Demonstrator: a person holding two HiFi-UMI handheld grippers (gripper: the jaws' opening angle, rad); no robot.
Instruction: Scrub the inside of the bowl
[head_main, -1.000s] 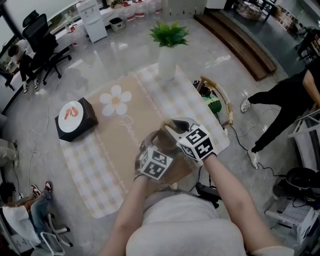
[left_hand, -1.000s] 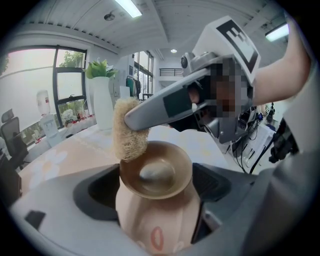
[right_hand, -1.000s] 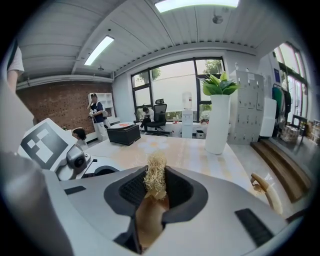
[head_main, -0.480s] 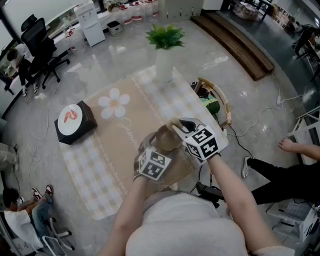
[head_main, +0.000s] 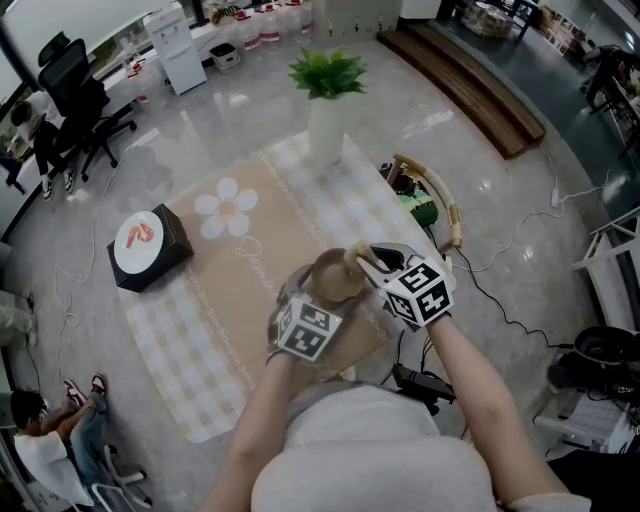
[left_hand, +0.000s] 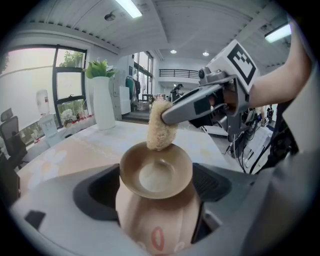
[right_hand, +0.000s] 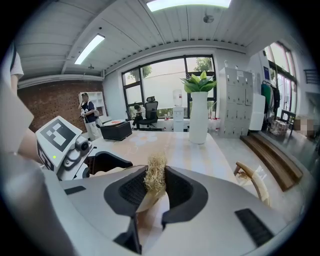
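A tan bowl (left_hand: 156, 172) with a pale outside is clamped between the jaws of my left gripper (left_hand: 156, 200), its mouth facing the camera. In the head view the bowl (head_main: 334, 277) sits above the table's front edge, just ahead of the left gripper (head_main: 308, 328). My right gripper (head_main: 368, 262) is shut on a straw-coloured loofah scrubber (right_hand: 155, 181). The scrubber (left_hand: 160, 125) rests on the far rim of the bowl, reaching in from the right. The right gripper (right_hand: 156, 192) shows the scrubber pinched tight between its pads.
A checked cloth with a daisy print (head_main: 229, 205) covers the table (head_main: 190, 340). A black box (head_main: 150, 244) lies at its left, a white vase with a green plant (head_main: 326, 120) at the far edge. A wooden chair (head_main: 437, 200) stands to the right.
The right gripper and scrubber have shifted slightly right, toward the bowl's far rim. A person at the right has left the view. The left gripper holds the bowl still.
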